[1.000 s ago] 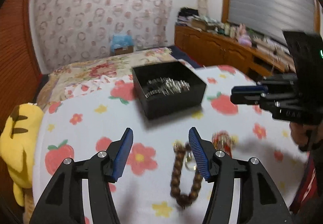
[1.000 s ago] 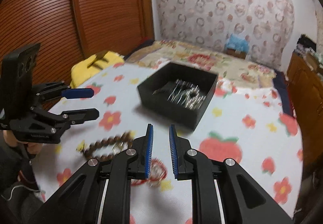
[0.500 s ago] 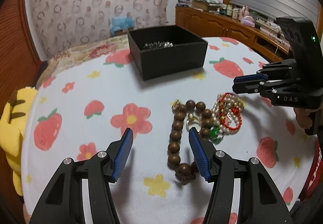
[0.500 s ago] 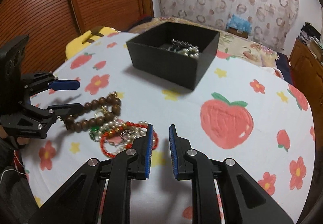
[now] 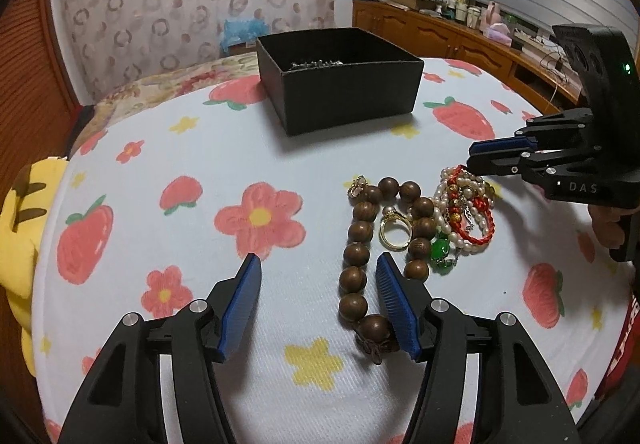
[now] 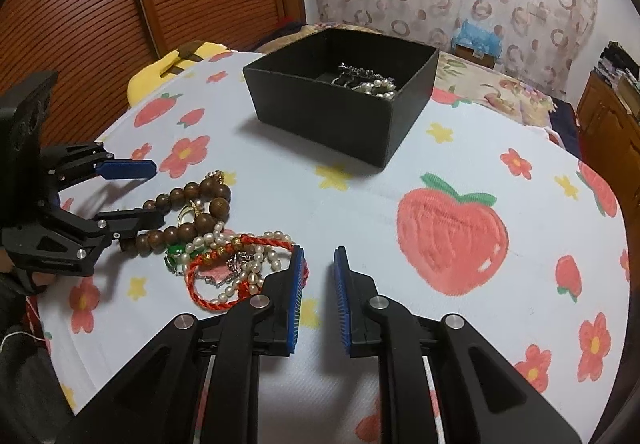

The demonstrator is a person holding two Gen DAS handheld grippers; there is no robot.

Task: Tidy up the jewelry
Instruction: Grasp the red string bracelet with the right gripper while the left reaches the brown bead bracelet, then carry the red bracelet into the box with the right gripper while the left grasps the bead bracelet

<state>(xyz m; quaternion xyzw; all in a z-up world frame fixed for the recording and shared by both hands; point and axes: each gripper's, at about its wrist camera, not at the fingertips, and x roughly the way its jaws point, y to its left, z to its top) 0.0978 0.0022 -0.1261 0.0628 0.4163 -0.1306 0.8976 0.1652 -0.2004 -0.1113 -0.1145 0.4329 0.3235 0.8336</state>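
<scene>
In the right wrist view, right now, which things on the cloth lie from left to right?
Brown wooden bead bracelet → red twisted cord bracelet → open black square box → large printed red strawberry.

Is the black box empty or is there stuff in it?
Not empty. The open black box already holds pearl beads and a silvery chain inside.

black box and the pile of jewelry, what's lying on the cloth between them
Nothing: between the black box and the jewelry pile there is only bare printed tablecloth. Both wrist views show that stretch bare.
</scene>
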